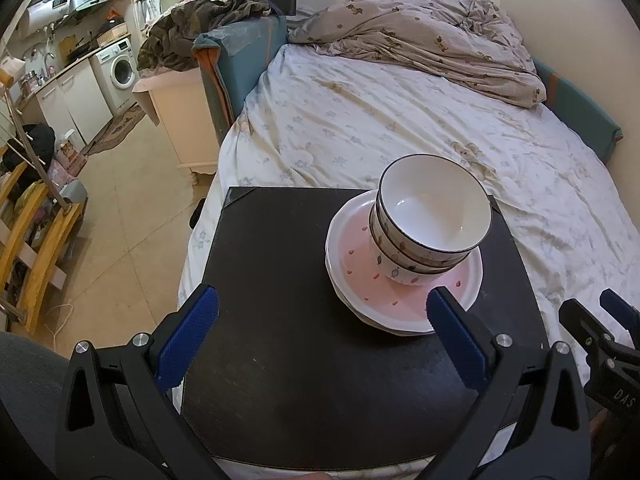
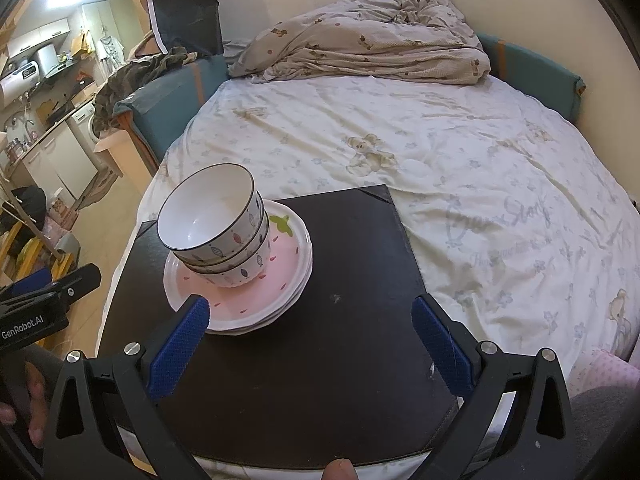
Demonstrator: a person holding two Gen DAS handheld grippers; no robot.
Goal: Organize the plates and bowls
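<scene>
A stack of white bowls (image 1: 432, 220) with dark rims and leaf patterns stands on a stack of pink-centred white plates (image 1: 404, 300), on a black board (image 1: 280, 300) lying on the bed. The same bowls (image 2: 212, 220) and plates (image 2: 276, 284) show in the right wrist view on the board (image 2: 340, 340). My left gripper (image 1: 322, 312) is open and empty, just in front of the plates. My right gripper (image 2: 310, 320) is open and empty, to the right of the plates. The right gripper also shows at the right edge of the left wrist view (image 1: 600, 312).
The bed (image 1: 400, 120) with a pale printed sheet stretches behind the board, a crumpled duvet (image 1: 420, 32) at its far end. A kitchen area with a washing machine (image 1: 120, 68) and a wooden rack (image 1: 40, 240) lie to the left across the tiled floor.
</scene>
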